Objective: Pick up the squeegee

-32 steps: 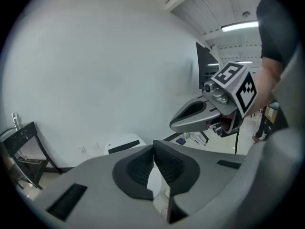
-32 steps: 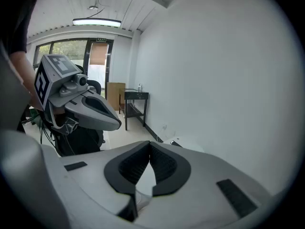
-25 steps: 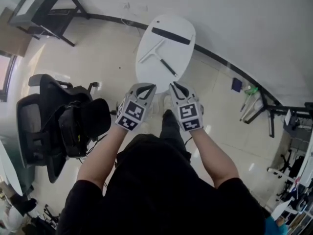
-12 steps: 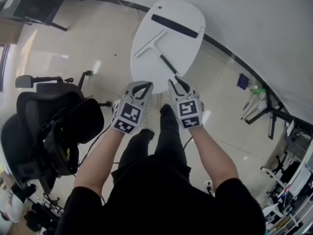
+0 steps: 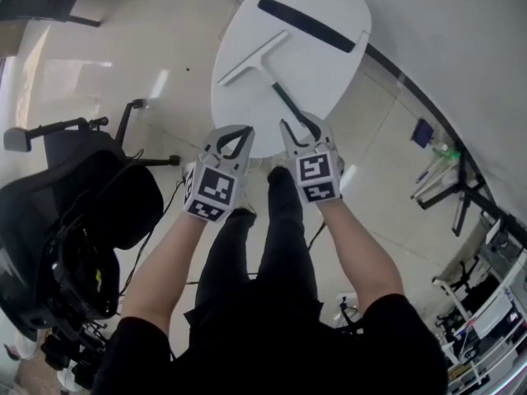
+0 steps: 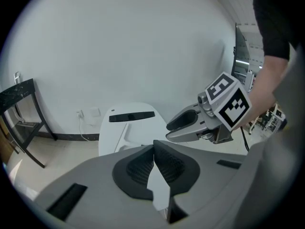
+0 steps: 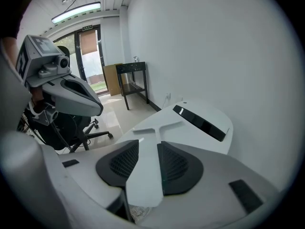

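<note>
- My right claw [image 7: 148, 146] stood released. Its jaws had just been opening and were wide apart, with nothing pressed between the pads.
- Through that gap I saw only the table top and the squeegee beyond. The pads were on neither.
- My left claw [image 6: 153, 146] was clenched, its pad tips meeting, and it held nothing.
- The two claws hung side by side, near each other, at the near edge of the table [image 5: 350, 60], both pointing forward and down.
- The squeegee [image 5: 262, 66] lay flat on the white oval table, untouched. Its white blade lay crosswise and its handle ran back toward me. In the head view the handle's black end sat just at the right claw's tips.
- A black strip [image 5: 305, 23] lay on the table beyond the blade.
- An office chair [image 5: 90, 196] stood on the floor to my left, apart from the table.
- Judgement: the step in hand was the approach, and the grasp had not begun.
- Judgement: the next move called for the right claw to go lower and forward, jaws either side of the handle's line, until the handle sat between the pads, and then to close.
- I could not tell from these views whether the tips were already level with the handle.
- Risk noted: the handle looked slim and lay flat, so a jaw could push it away before the pads closed.
</note>
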### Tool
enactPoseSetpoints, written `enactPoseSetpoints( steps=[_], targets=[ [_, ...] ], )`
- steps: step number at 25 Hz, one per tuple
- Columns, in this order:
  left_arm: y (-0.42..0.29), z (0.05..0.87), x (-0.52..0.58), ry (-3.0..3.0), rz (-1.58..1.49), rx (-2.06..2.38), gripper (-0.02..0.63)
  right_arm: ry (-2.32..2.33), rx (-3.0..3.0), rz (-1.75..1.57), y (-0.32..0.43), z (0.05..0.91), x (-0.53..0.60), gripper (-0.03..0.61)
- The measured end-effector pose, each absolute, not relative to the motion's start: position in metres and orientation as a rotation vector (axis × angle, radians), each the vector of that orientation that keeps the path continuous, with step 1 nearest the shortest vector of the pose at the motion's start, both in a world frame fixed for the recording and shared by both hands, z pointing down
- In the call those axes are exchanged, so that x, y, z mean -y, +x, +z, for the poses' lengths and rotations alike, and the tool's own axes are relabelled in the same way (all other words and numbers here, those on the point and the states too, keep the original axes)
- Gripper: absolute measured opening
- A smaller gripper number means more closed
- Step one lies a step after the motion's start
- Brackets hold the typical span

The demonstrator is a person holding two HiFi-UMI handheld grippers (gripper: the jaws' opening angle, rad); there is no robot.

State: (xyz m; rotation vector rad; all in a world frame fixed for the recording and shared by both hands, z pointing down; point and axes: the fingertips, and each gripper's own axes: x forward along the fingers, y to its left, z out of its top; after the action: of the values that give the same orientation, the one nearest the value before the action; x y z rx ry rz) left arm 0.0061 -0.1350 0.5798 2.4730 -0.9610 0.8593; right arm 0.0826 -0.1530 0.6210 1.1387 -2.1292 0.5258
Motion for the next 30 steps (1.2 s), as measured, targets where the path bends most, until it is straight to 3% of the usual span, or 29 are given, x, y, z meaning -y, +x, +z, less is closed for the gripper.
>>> enactPoseSetpoints(
  steps=[30],
  targets=[
    [0.009, 0.675, 0.185, 2.402, 0.859, 1.001, -0.008, 0.989, 2.064, 0.52, 0.072, 0.753, 0.209, 0.153]
  ],
)
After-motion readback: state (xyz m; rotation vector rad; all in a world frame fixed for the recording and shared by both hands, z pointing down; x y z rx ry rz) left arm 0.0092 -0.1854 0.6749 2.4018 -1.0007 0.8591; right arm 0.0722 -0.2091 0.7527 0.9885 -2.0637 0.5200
